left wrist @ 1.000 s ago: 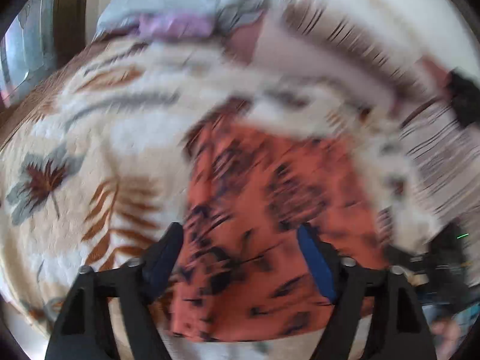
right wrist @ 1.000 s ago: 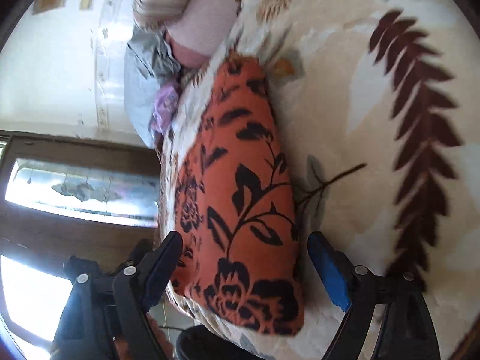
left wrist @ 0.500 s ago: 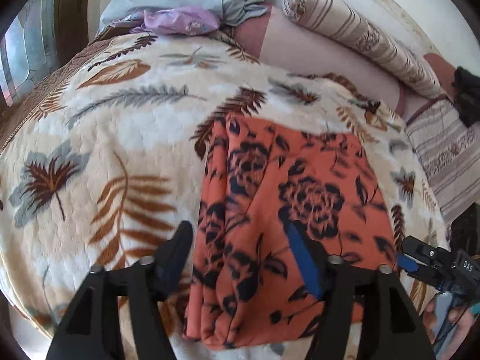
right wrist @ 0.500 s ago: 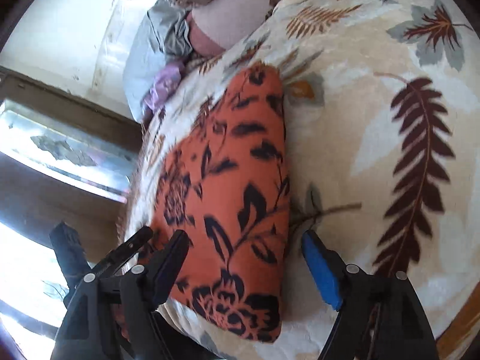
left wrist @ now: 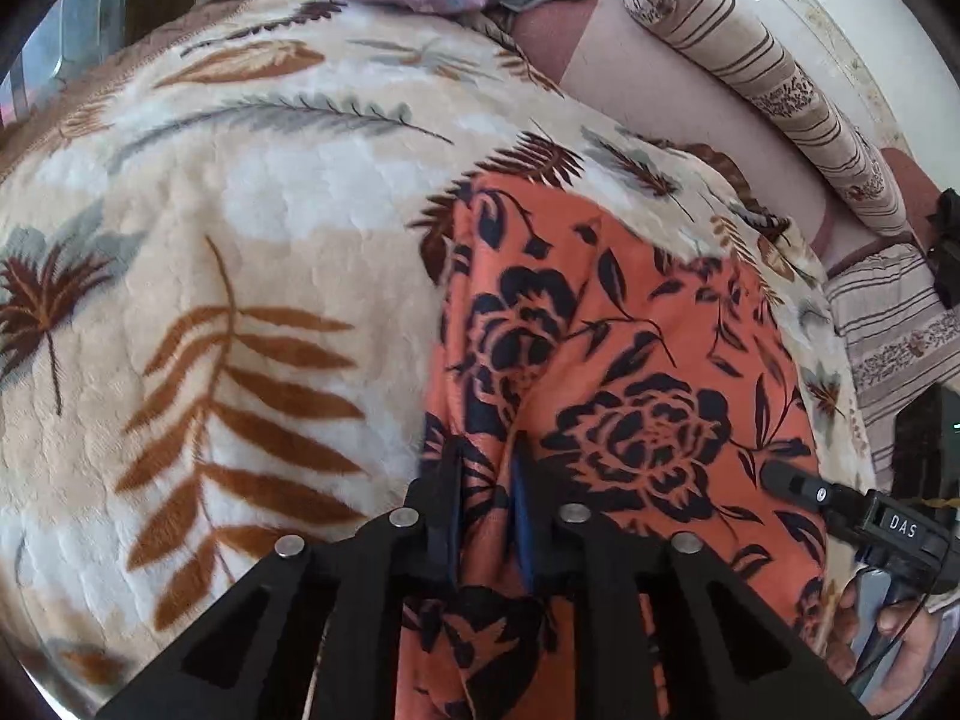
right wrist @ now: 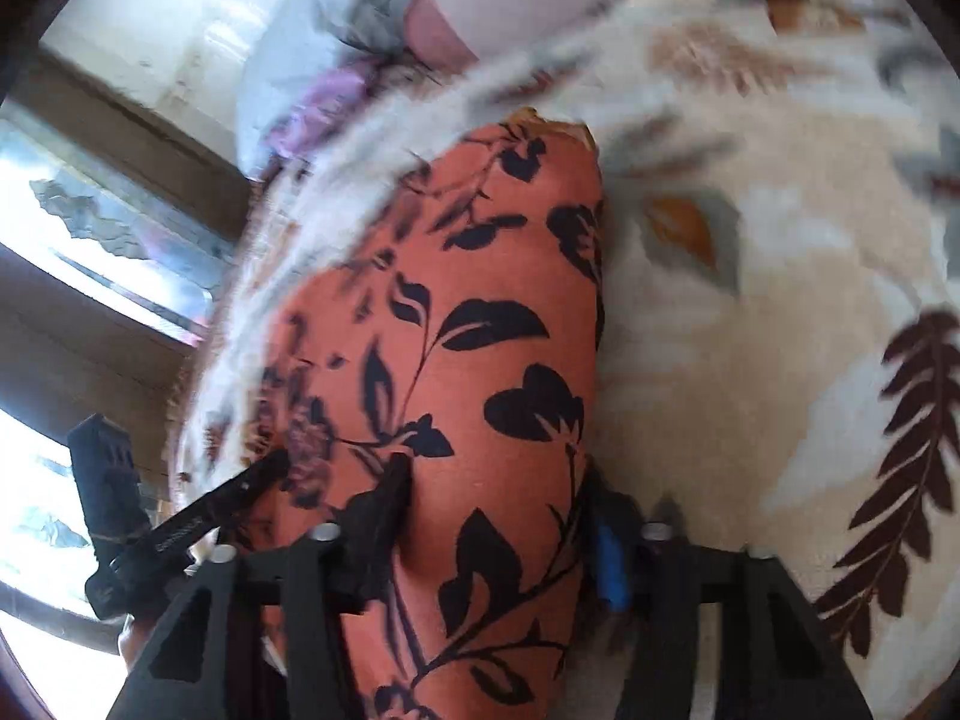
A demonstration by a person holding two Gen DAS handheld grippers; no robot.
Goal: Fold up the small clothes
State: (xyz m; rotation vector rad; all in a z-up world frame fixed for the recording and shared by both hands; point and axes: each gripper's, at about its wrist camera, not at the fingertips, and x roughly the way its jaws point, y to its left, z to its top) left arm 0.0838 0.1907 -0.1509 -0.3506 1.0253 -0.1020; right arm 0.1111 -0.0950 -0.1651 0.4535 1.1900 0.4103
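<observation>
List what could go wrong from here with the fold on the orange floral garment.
1. The left tongs pinch only a narrow bunch of the orange black-flowered cloth garment near its left edge, so lifting may drag it crooked or let it slip.
2. The right tongs straddle a wide span of cloth and look only partly closed, so that side may lag.
3. The plush cream leaf-patterned blanket could get nipped and lifted along with the cloth.

"DAS" on right gripper (left wrist: 798, 489) body; nothing else legible.

Bright window daylight; right view motion-blurred, fisheye-warped.
</observation>
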